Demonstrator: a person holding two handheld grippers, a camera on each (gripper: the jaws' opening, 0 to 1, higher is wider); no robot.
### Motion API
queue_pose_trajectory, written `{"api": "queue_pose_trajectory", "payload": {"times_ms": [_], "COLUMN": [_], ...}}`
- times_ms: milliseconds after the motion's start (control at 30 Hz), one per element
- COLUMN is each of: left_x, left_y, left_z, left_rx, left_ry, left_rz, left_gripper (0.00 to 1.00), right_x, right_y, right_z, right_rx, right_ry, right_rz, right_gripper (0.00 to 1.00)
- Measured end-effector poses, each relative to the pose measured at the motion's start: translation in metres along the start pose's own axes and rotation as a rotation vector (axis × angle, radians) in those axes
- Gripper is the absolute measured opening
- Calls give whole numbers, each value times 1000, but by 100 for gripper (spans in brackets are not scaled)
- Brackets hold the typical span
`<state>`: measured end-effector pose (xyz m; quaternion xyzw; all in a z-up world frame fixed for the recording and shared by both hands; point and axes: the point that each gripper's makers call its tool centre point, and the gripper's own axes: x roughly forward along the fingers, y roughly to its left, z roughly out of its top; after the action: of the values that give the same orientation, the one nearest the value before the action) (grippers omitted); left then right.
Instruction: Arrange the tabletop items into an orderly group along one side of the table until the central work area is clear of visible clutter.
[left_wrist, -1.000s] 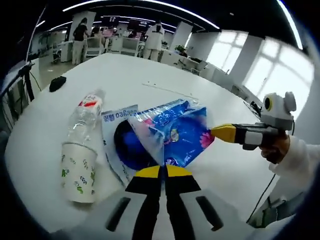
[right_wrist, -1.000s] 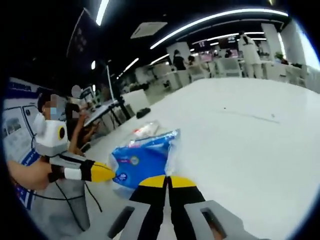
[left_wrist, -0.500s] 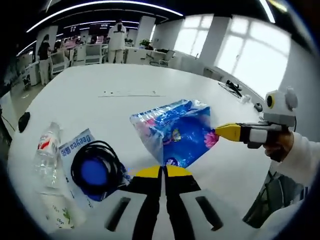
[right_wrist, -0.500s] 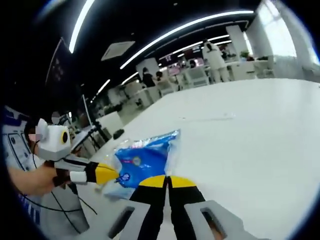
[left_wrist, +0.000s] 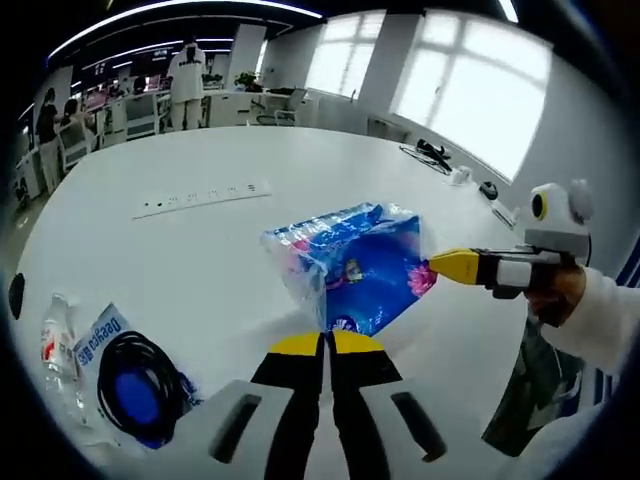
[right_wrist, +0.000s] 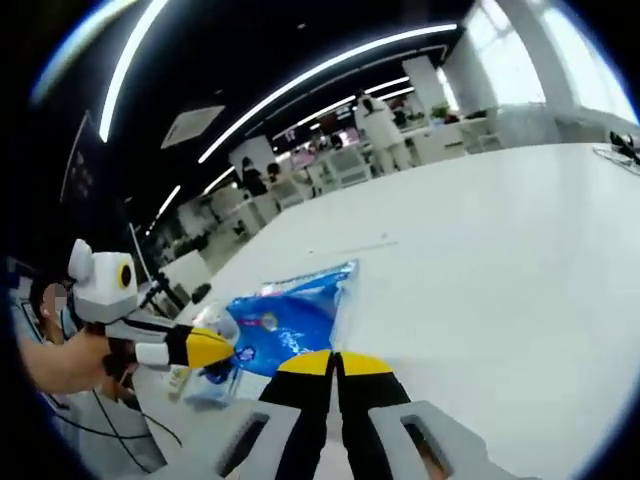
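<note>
A blue plastic packet (left_wrist: 350, 265) with white and pink print hangs above the white table (left_wrist: 200, 260), held from two sides. My left gripper (left_wrist: 325, 340) is shut on its near lower corner. My right gripper (left_wrist: 435, 265) comes in from the right, shut on the packet's right edge. In the right gripper view, that same packet (right_wrist: 290, 320) sits at my right gripper (right_wrist: 337, 357), and the left gripper (right_wrist: 225, 345) holds its other side. At lower left lie a clear bottle (left_wrist: 55, 335), a flat blue-and-white pack (left_wrist: 100, 335) and a black cable coil (left_wrist: 140, 385).
A white power strip (left_wrist: 200, 198) lies across the table's middle. A black mouse (left_wrist: 15, 295) sits at the left edge. Small dark items (left_wrist: 440, 155) rest near the far right edge. People stand at desks behind. A sleeve (left_wrist: 590, 320) is at right.
Both grippers, still shut on the blue packet, have carried it right, away from the bottle and cable coil. The paper cup has dropped out of the left gripper view.
</note>
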<state>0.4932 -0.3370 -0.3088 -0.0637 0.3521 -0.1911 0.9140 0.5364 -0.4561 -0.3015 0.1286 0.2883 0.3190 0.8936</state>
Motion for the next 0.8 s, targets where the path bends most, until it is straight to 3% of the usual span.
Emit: {"api": "queue_pose_trajectory", "payload": {"times_ms": [233, 633, 800], "left_x": [12, 50, 56], "left_y": [-4, -2, -4], "left_z": [-7, -42, -54], "left_rx": [26, 27, 24], "left_ry": [42, 189, 220], "left_rz": [-5, -12, -13], "left_gripper": [0, 0, 0], "right_x": [7, 20, 22], "right_y": [-14, -41, -45], "right_z": [-11, -51, -70], "right_rx": [-1, 37, 28], "right_ry": [22, 116, 157], "right_rz": [-32, -112, -135], "right_gripper": [0, 0, 0]}}
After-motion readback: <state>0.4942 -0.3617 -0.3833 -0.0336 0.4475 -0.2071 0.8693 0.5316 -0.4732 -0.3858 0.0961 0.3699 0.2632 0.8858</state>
